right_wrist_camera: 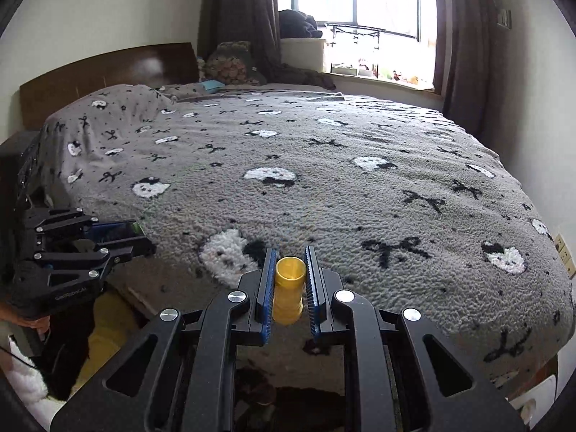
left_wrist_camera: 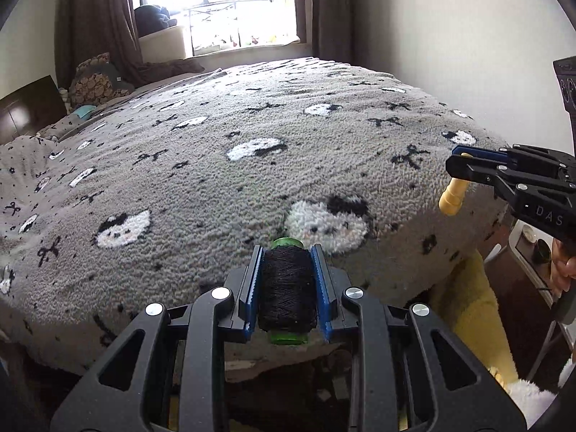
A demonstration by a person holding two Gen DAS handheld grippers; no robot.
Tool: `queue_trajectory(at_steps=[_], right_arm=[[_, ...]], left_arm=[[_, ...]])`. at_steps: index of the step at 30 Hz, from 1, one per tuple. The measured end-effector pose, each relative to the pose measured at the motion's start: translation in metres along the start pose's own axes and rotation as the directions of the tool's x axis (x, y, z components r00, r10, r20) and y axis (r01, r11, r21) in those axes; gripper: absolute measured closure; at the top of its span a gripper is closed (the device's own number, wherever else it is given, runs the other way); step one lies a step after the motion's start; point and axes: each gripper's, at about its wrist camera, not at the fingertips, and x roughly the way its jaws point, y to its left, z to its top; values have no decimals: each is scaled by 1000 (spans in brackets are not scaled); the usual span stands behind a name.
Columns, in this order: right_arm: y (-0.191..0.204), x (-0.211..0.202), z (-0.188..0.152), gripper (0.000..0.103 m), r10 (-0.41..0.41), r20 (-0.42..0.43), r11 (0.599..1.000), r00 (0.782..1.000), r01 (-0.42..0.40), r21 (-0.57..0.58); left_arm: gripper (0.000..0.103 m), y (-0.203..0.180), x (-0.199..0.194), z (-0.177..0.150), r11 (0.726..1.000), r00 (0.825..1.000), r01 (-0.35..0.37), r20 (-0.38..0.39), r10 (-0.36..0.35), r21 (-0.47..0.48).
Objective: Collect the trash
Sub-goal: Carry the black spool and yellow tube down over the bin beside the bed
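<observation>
While both grippers hang over the near edge of the bed (left_wrist_camera: 252, 165), each has something clamped; the left gripper (left_wrist_camera: 288, 280) has its blue fingers (left_wrist_camera: 252, 280) clenched on a spool of black thread (left_wrist_camera: 287, 289) with green ends, lying lengthwise between them; the right gripper (right_wrist_camera: 291, 288) grasps a small yellow tube (right_wrist_camera: 288, 289), upright between its fingers (right_wrist_camera: 268, 288), open end up; seen from the left wrist, that tube (left_wrist_camera: 454, 194) hangs below the right gripper (left_wrist_camera: 459, 165), past the bed's right corner; a grey fleece blanket (right_wrist_camera: 324, 198) with white animal faces and black bows covers the bed; a window (right_wrist_camera: 360, 7) with brown curtains (right_wrist_camera: 244, 18) stands beyond; a wooden headboard (right_wrist_camera: 108, 72) shows at left.
</observation>
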Motion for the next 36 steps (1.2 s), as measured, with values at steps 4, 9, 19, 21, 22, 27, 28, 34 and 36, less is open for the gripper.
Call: queue_trajectory(at_steps=[4,9,19,21,22,27,28,34,36], right_arm=[[5,-6,-20,86,24,-22,1000,999,-24,16],[18,-3,-50,86,47,-73,999,996,-45,22],[39,33,-113,86,81,-253,996,964,-71,49],[42,39,-120,86,84,-274,996,958,-73,50],[44,42,-125,86,84,-287,996,954,-72,51],[48,58,-141,86,99,-338,994,936,-78,76],[48,61,-144,86,102,-346,993,932,-78,83],[47,81,-161,86,131,-403,988,906,-88,124],[47,90,-167,86,145,-428,985,892,-91,144]], left_arm=[[78,-1,-4,-25,1000,999,12,-35,-13,-24],[78,-1,-1,-57,999,995,15,-93,-19,-49],[78,-7,33,-120,994,959,38,-277,-64,-98],[78,-10,41,-132,993,947,47,-313,-79,-108],[78,-11,46,-137,992,941,52,-327,-86,-113],[78,-18,64,-154,991,918,60,-384,-102,-118],[78,-19,69,-158,991,912,59,-398,-101,-116],[78,-21,89,-170,987,889,81,-439,-134,-137],[78,-22,96,-174,984,876,100,-456,-158,-150]])
